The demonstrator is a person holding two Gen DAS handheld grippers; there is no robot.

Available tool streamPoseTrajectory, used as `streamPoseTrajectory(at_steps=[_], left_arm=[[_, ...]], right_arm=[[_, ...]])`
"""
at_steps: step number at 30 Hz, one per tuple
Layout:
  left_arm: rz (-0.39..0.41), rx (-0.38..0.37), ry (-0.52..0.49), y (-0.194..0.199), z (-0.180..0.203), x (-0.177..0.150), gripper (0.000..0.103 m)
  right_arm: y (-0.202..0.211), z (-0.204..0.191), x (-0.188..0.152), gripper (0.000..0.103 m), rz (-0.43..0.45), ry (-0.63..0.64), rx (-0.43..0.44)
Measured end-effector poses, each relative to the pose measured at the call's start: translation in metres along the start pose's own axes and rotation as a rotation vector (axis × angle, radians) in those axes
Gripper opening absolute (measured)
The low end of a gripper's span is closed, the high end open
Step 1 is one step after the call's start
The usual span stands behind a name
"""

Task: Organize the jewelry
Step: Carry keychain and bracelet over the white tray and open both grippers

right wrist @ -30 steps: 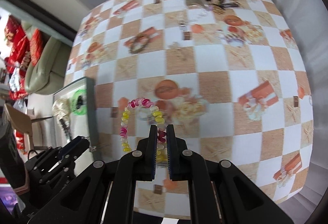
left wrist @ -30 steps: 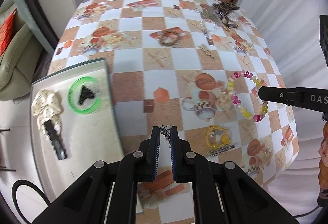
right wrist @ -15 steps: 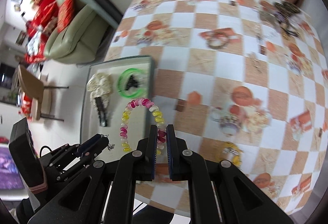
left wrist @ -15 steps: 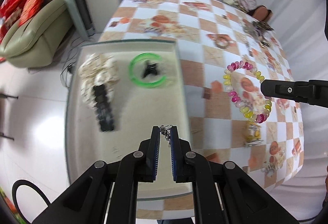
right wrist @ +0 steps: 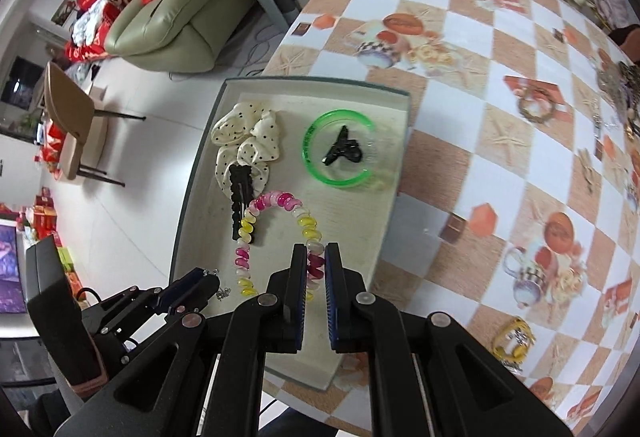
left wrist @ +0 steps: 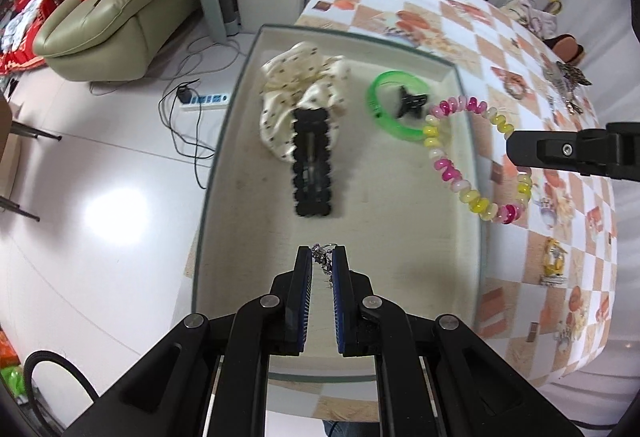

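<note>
My left gripper (left wrist: 322,252) is shut on a small silver chain piece (left wrist: 323,259) and hangs over the near part of the cream tray (left wrist: 384,237). My right gripper (right wrist: 316,251) is shut on a pink, yellow and white beaded bracelet (right wrist: 256,217), which dangles above the same tray (right wrist: 352,237). In the left wrist view that bracelet (left wrist: 452,173) hangs from the right gripper's fingers (left wrist: 532,153) over the tray's right rim. In the right wrist view the left gripper (right wrist: 208,277) with its silver chain piece (right wrist: 222,291) sits at lower left.
In the tray lie a cream dotted scrunchie (left wrist: 300,89), a black hair clip (left wrist: 314,169), a green bangle (left wrist: 390,109) and a small black claw clip (left wrist: 412,101). More jewelry lies on the checkered tablecloth (right wrist: 500,117): a yellow piece (right wrist: 512,341) and a heap (right wrist: 620,85) at the far edge.
Both grippers have carried their pieces leftward from over the tablecloth to above the tray. The wrists have rolled, so the tray now fills the middle of both views.
</note>
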State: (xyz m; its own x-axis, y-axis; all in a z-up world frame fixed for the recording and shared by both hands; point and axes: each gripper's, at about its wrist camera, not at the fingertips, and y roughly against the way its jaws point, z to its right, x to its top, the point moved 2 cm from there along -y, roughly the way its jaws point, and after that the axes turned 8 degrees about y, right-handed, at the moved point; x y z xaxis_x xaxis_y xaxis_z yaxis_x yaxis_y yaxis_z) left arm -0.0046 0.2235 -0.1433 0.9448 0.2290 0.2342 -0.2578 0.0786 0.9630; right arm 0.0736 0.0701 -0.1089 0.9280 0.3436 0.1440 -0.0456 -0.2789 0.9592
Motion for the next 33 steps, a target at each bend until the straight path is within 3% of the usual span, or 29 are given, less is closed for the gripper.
streamPoseTrajectory(at_steps=[13, 30, 33], left_arm=[[-0.020, 0.052, 0.001, -0.038, -0.007, 0.006, 0.014], [-0.043, 0.116, -0.040, -0.054, 0.002, 0.007, 0.015], [-0.047, 0.127, -0.043, -0.054, 0.004, 0.007, 0.015]], right_arm=[[-0.065, -0.003, 0.022, 0.009, -0.080, -0.014, -0.021], [-0.100, 0.008, 0.021, 0.010, -0.143, -0.039, -0.028], [-0.103, 0.009, 0.019, 0.017, -0.154, -0.045, -0.011]])
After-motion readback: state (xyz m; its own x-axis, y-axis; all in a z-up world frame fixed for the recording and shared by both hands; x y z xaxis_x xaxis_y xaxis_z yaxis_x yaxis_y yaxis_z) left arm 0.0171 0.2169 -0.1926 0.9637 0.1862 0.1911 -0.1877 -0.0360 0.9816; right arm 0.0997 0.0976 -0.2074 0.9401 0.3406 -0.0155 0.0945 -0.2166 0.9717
